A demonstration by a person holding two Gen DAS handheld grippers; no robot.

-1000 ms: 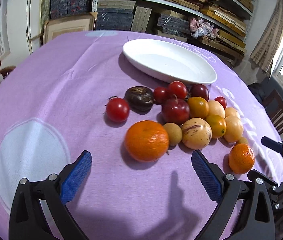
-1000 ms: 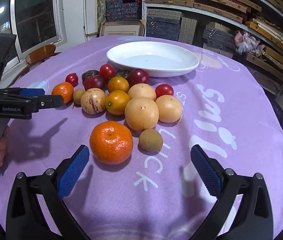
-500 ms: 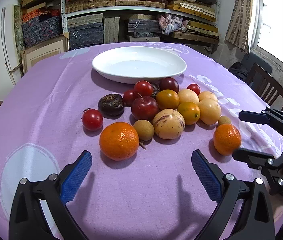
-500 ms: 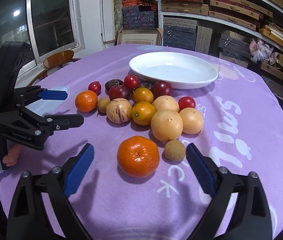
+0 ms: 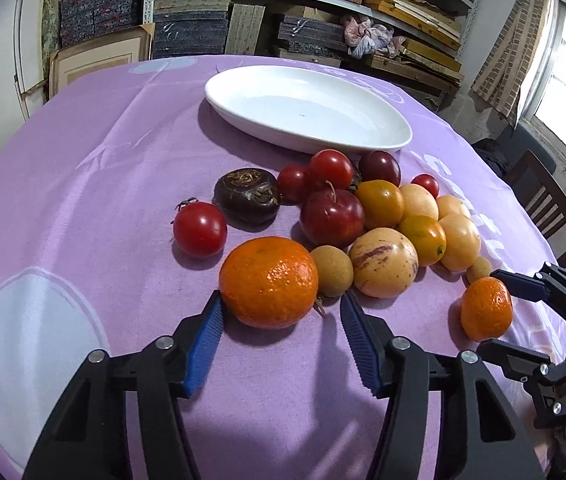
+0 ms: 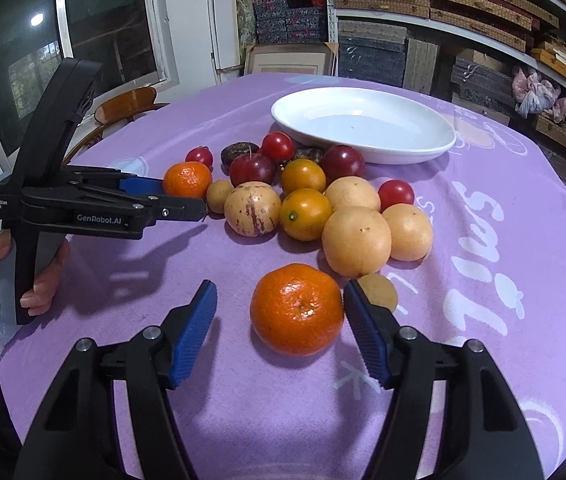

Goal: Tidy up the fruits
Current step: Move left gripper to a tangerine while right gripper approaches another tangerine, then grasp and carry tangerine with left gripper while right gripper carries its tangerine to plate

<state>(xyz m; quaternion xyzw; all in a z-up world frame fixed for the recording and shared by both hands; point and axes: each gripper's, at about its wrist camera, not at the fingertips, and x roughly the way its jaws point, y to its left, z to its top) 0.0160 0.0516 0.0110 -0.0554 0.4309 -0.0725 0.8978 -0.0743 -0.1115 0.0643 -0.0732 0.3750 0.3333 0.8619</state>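
Fruits lie in one heap on the purple worktop, and the white plate on the far side holds nothing, so in my judgement the sorting has hardly started and almost all of it is left.

From the left wrist camera, the left tongs are spread around the near mandarin. The left blue pad looks to be touching its skin; the right pad is just beside it, with a small gap. The fruit rests on the cloth and is not lifted. A small brown fruit touches this mandarin on the right, near the right pad. A red tomato lies apart on the left, and a dark wrinkled fruit is behind it. At the right edge a second mandarin sits between the fingers of the other tool.

From the right wrist camera, the right tongs are also spread, around that second mandarin. The right pad is just beside it and the left pad stands clearly away. A small brown fruit lies behind the right pad. At the left, a hand holds the other tool at the far mandarin.
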